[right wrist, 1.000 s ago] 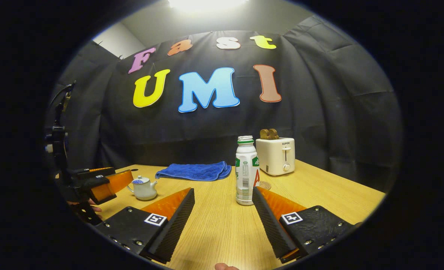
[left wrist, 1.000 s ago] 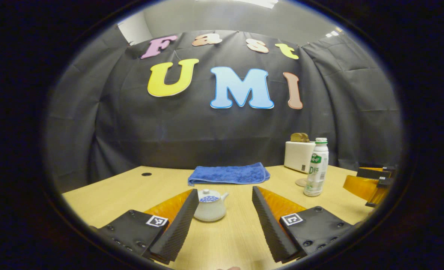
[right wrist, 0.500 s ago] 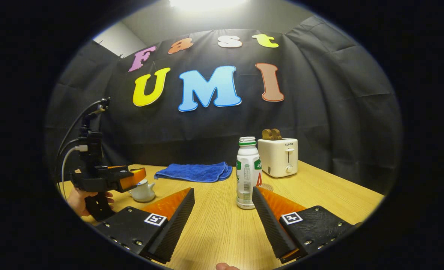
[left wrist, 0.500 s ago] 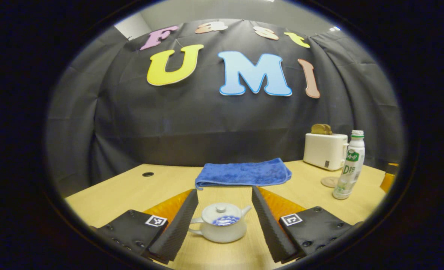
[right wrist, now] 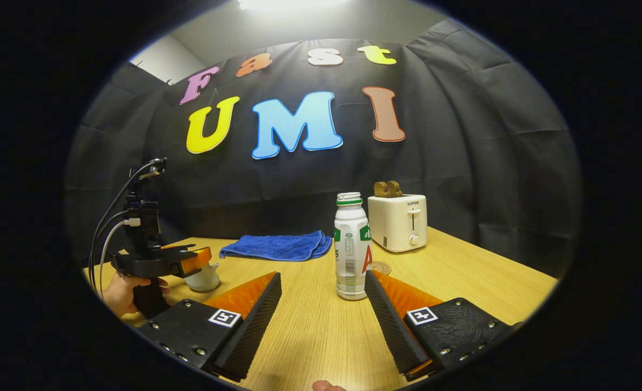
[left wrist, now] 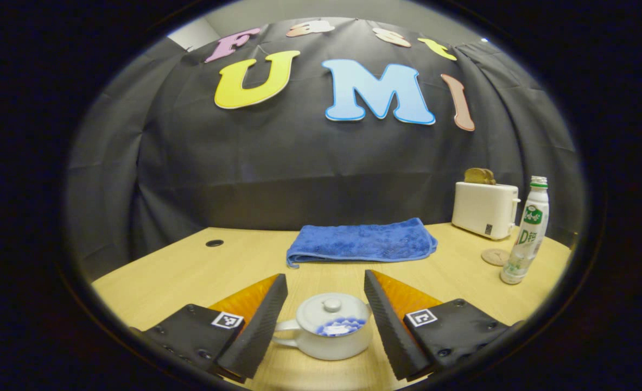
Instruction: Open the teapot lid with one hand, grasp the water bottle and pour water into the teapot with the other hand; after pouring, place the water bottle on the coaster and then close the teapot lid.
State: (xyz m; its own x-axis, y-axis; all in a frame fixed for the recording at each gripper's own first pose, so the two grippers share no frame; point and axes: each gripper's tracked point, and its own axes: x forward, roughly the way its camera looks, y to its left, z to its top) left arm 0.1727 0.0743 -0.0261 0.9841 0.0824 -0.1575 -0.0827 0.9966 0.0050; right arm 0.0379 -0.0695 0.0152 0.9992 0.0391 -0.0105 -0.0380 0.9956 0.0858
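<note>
Small white ceramic teapot [left wrist: 331, 334] with a blue pattern and a knobbed round lid [left wrist: 332, 310], standing on the pale wooden tabletop [left wrist: 190, 271] with its lid on, lies between the spread fingers of the left gripper [left wrist: 325, 326], neither finger seeming to touch it; in the right gripper view that gripper [right wrist: 190, 260] is held by a hand [right wrist: 117, 290] at the pot. The white plastic water bottle [right wrist: 350, 247] with a green collar, uncapped, stands upright just ahead of the right gripper [right wrist: 323, 320], whose fingers are likewise spread and empty. A round cork-coloured coaster [left wrist: 495, 256] lies beside the bottle, before a white toaster [right wrist: 402, 222]; a folded blue towel [left wrist: 361, 241] lies farther back. Risks: the fingers flank the pot's body rather than the lid knob, so closing here would probably clamp or shove the pot instead of lifting the lid; a sideways nudge at the open bottle could tip it and spill.
</note>
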